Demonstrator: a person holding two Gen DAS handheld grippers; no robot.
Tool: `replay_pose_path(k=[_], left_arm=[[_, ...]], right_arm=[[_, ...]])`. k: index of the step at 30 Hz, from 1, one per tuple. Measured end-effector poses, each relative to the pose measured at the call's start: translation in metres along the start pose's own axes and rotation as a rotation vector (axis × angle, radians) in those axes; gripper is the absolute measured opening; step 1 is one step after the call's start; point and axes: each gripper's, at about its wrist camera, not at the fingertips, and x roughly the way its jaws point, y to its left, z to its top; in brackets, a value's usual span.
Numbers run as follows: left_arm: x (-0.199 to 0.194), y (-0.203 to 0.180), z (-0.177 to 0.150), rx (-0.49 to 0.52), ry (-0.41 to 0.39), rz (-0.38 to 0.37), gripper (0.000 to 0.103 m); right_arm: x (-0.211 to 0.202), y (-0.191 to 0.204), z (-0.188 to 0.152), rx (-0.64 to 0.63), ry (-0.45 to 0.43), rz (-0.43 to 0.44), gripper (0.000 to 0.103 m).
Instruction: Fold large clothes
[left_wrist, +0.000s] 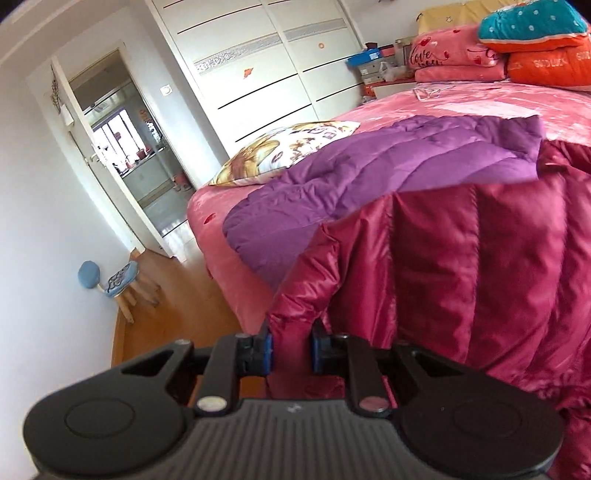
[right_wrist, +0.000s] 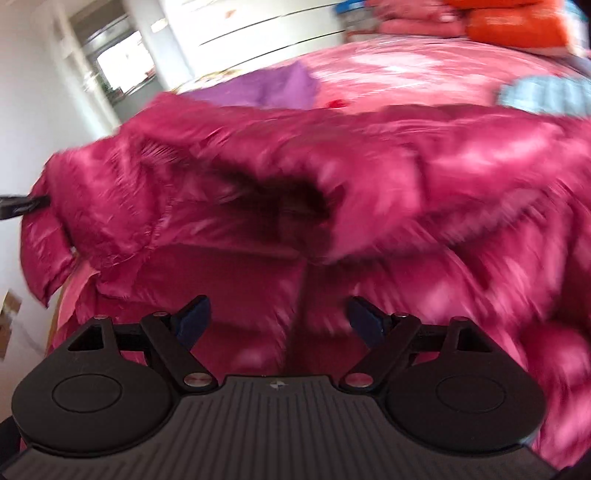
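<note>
Crimson quilted jacket (left_wrist: 461, 266) hangs over the near edge of the pink bed (left_wrist: 229, 258), with bare wood floor (left_wrist: 177, 317) open to the left. The left gripper (left_wrist: 291, 347) is clamped narrowly on a fold of its hem. Only the blurred right view shows the right gripper (right_wrist: 279, 317), spread wide and empty, above the jacket.

One crimson puffer jacket (left_wrist: 480, 266), one purple quilted coat (left_wrist: 369, 170), one printed cushion (left_wrist: 280, 147), one stool (left_wrist: 122, 284)

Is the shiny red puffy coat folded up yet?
Not yet. The shiny red puffy coat lies bunched; the left gripper pinches its edge.
</note>
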Motion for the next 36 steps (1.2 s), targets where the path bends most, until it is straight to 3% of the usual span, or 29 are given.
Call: replay_pose_path(k=[4, 6, 8, 10, 12, 16, 20, 26, 31, 36], left_arm=[[0.01, 0.004, 0.001, -0.004, -0.003, 0.011, 0.025], [0.012, 0.007, 0.0, -0.001, -0.013, 0.016, 0.035], [0.008, 0.011, -0.003, 0.011, -0.033, 0.03, 0.052], [0.006, 0.017, -0.005, 0.028, -0.046, 0.044, 0.058], [0.003, 0.025, -0.008, 0.033, -0.054, 0.043, 0.061], [-0.024, 0.042, -0.019, -0.033, -0.071, 0.0, 0.062], [-0.069, 0.043, -0.036, -0.076, -0.109, -0.119, 0.062], [-0.137, 0.01, -0.073, -0.095, -0.108, -0.382, 0.061], [-0.173, -0.027, -0.105, -0.117, -0.049, -0.596, 0.061], [-0.177, -0.055, -0.132, -0.164, 0.049, -0.706, 0.061]], right_arm=[[0.012, 0.001, 0.037, -0.056, -0.092, -0.075, 0.102], [0.012, -0.006, 0.051, -0.045, -0.165, -0.132, 0.103], [0.01, -0.013, 0.061, -0.037, -0.22, -0.245, 0.103], [0.007, -0.021, 0.066, -0.022, -0.251, -0.33, 0.103], [-0.005, -0.029, 0.064, 0.024, -0.276, -0.373, 0.103], [-0.042, -0.031, 0.043, 0.084, -0.323, -0.366, 0.103], [-0.083, -0.022, 0.007, 0.118, -0.33, -0.356, 0.103], [-0.15, 0.018, -0.065, 0.18, -0.364, -0.341, 0.103], [-0.199, 0.053, -0.116, 0.205, -0.396, -0.321, 0.103], [-0.239, 0.081, -0.137, 0.209, -0.425, -0.31, 0.103]])
